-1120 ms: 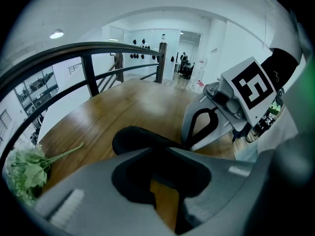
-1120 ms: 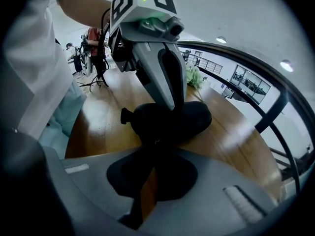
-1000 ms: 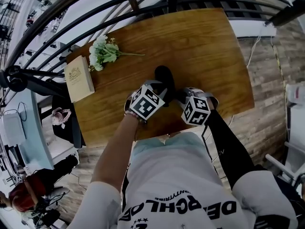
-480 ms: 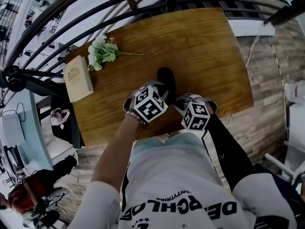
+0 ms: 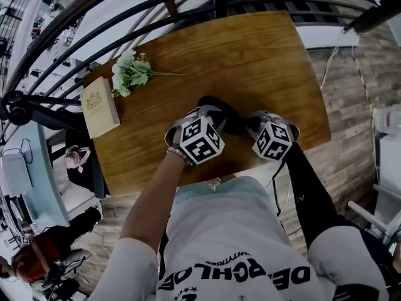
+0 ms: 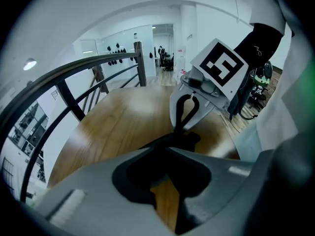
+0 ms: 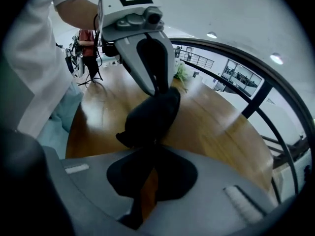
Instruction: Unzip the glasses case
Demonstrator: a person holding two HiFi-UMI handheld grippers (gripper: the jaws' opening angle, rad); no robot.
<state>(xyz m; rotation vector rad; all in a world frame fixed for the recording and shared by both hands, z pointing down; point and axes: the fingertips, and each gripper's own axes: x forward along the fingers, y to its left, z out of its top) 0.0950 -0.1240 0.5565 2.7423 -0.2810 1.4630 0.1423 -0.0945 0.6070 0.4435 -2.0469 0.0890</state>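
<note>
The black glasses case hangs just above the wooden table, stretched between my two grippers. My left gripper is shut on the case's left end, which shows as a dark lump just past its tips. My right gripper is shut at the other end, apparently on the zipper pull, and its tips meet the case where a small metal glint shows. Each gripper view also shows the opposite gripper pinching the far end: the right gripper, the left gripper.
A cream book and a bunch of white flowers lie at the table's far left. A dark curved railing runs behind the table. My torso is against the near table edge. Plank floor lies to the right.
My right gripper has moved to the right, away from the left one. The case has swung from pointing away from me to lying across between the grippers. My left gripper has rolled.
</note>
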